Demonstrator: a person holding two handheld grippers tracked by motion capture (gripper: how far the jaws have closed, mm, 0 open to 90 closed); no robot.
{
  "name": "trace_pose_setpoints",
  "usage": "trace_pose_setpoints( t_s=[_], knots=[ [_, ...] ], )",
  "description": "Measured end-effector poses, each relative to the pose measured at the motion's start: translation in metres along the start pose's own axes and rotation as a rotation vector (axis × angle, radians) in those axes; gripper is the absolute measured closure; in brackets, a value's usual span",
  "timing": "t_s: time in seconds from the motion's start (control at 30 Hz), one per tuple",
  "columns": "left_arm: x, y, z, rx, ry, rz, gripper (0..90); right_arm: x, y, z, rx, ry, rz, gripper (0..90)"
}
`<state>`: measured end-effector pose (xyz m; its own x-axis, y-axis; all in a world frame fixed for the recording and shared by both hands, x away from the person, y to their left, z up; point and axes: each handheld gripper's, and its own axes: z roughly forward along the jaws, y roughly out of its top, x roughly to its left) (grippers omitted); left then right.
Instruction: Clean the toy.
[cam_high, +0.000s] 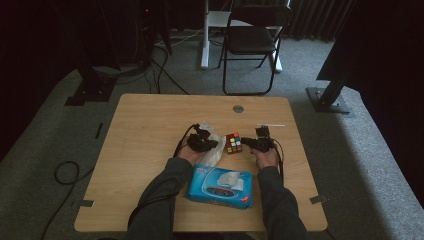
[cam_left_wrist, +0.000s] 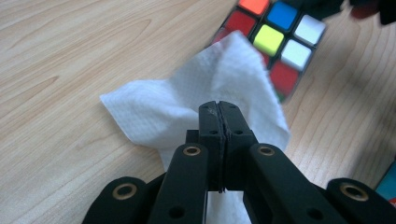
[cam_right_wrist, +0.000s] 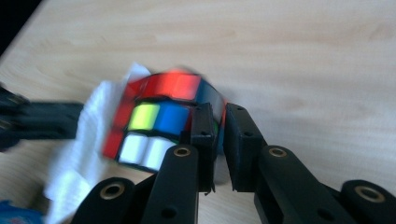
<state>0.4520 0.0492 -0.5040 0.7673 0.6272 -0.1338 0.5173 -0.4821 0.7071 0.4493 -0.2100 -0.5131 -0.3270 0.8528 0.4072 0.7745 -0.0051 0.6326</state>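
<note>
The left gripper (cam_left_wrist: 219, 109) is pinching a white textured wipe (cam_left_wrist: 187, 107) while the right gripper (cam_right_wrist: 218, 116), jaws nearly closed, is steadying the multicoloured puzzle cube (cam_right_wrist: 159, 116), wiping barely begun.

high view: fixed above the person's side, facing forward and down, far, takes in whole table (cam_high: 150, 120) | left gripper view: rides gripper, close, low over wood | right gripper view: same, close, tilted | shared by all: cube (cam_high: 233, 143) and white tissue (cam_high: 212, 150)

The wipe (cam_left_wrist: 196, 102) covers part of the blurred puzzle cube (cam_right_wrist: 159, 119).
</note>
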Motion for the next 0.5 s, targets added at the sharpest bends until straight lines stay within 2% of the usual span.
trace_pose_setpoints(
  t_s=[0.2,0.5],
  knots=[
    [0.004,-0.002,-0.002,-0.006,0.005,-0.012,89.1,-0.002,-0.006,0.003,0.001,-0.008,0.000,76.4],
    [0.007,0.000,-0.003,-0.023,0.017,-0.027,89.2,0.007,0.003,-0.009,-0.058,-0.001,-0.023,65.6]
  ],
)
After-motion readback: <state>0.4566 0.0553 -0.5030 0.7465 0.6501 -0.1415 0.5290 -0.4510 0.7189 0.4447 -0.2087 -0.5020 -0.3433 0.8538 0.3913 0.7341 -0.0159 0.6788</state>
